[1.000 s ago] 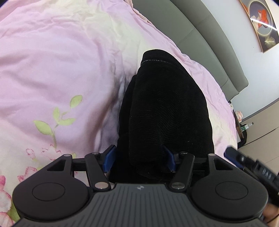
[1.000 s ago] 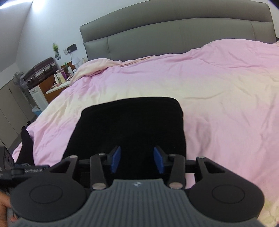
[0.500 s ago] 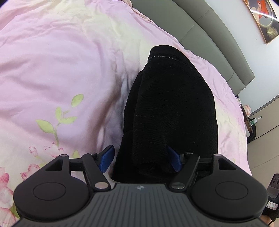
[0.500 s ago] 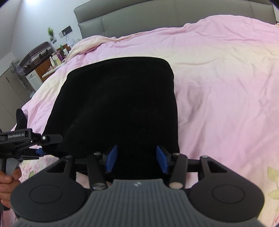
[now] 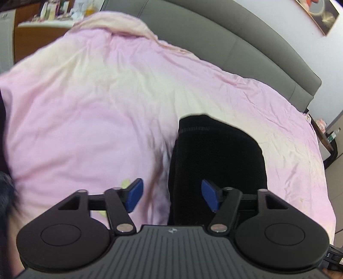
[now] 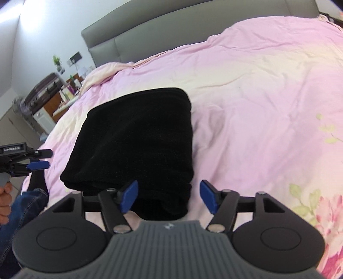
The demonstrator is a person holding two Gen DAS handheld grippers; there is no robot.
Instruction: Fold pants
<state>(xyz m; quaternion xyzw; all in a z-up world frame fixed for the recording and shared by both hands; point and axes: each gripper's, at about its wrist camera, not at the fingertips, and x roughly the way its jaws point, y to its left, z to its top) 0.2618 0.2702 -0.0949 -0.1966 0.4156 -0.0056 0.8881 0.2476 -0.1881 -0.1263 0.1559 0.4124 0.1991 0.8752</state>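
Folded black pants [image 6: 137,137] lie on the pink duvet [image 6: 257,107], at 12 o'clock just past the right gripper [image 6: 168,196] and 1 o'clock of the left gripper [image 5: 172,196], both spread apart, gripping nothing.

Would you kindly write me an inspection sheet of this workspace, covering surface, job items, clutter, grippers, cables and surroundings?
Surface: pink duvet with a floral print, wrinkled, covering the bed.
Job's things: black pants folded into a compact stack, lying on the duvet.
Clutter: nothing seen on the duvet.
Grippers: left gripper open, empty; right gripper open, empty, near edge of the pants between its fingers.
Cables: nothing seen.
Surroundings: grey headboard; bedside cabinet crowded with bottles; framed picture on the wall.
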